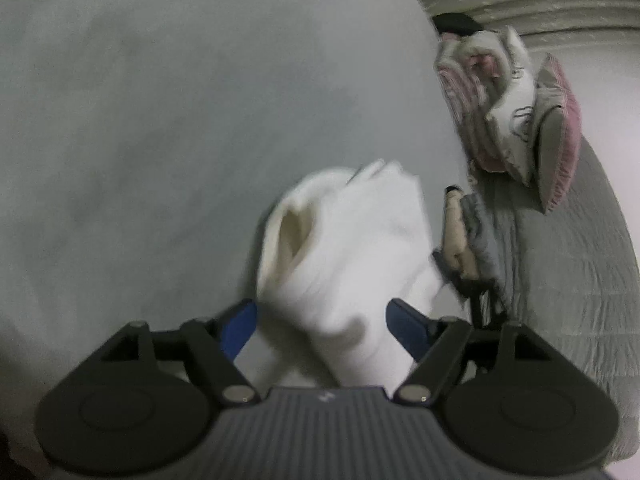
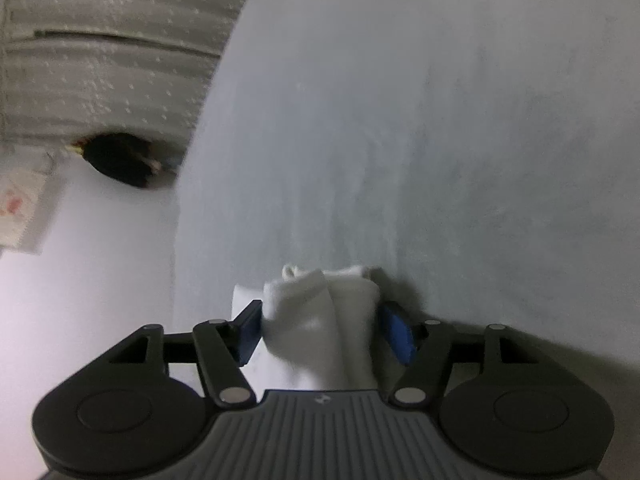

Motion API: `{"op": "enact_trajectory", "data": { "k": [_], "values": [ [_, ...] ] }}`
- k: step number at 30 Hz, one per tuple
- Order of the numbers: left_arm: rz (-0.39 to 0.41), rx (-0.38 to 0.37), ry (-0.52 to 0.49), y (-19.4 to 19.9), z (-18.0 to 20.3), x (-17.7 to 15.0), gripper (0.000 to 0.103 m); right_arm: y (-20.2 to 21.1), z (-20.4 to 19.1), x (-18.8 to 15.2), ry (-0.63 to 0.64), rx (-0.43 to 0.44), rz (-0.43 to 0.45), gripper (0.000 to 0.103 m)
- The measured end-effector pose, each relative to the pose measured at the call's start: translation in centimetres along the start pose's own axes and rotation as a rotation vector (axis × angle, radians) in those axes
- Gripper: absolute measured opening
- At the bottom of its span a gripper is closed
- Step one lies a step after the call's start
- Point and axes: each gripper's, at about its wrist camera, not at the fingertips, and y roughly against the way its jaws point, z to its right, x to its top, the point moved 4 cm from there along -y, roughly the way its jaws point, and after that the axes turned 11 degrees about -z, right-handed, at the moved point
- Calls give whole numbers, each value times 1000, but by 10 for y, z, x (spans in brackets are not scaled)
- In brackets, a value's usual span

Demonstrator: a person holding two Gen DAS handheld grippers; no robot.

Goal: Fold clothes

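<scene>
A white garment (image 1: 348, 240) is bunched between the blue pads of my left gripper (image 1: 322, 320), which is shut on it above a pale grey sheet (image 1: 160, 120). In the right wrist view, my right gripper (image 2: 320, 328) is shut on another bunch of the same white cloth (image 2: 324, 316), held over the pale sheet (image 2: 440, 140). Both views are blurred by motion. How the cloth hangs between the two grippers is hidden.
A pile of pink and white folded clothes (image 1: 504, 108) lies on a grey quilted bedspread (image 1: 568, 280) at the right. A grey and cream garment (image 1: 468, 232) lies beside it. A dark object (image 2: 120, 158) sits by a dotted grey cover (image 2: 100, 60).
</scene>
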Motion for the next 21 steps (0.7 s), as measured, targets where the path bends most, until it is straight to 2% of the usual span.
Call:
{"op": "enact_trajectory", "data": {
  "k": [1,2,3,6,9,12,16,19,21],
  "values": [
    [9,-1,11,-5,-2,-3,70,-3,-3,-1,19,-11,16,49],
    [19,-2,22,-11,-4,-6,55,-3,-7,-2,48,-27,31,43],
    [43,7,14,-13,-2,-6,25,-2,-12,-4,78,-40,47,42],
    [98,56,-54,-9,17,4,19,14,-26,-14,116,-65,86,38],
    [130,84,-136,-3,39,18,19,35,-34,-30,82,-106,87,38],
    [147,112,-182,-2,56,38,19,56,-29,-49,56,-103,52,38],
    [99,168,-210,-16,58,58,19,64,-16,-69,63,-144,-8,40],
    [91,168,-194,-18,50,60,27,63,-7,-68,66,-181,-27,46],
    [94,143,-171,-12,43,56,45,65,-9,-65,86,-182,-33,50]
  ]
}}
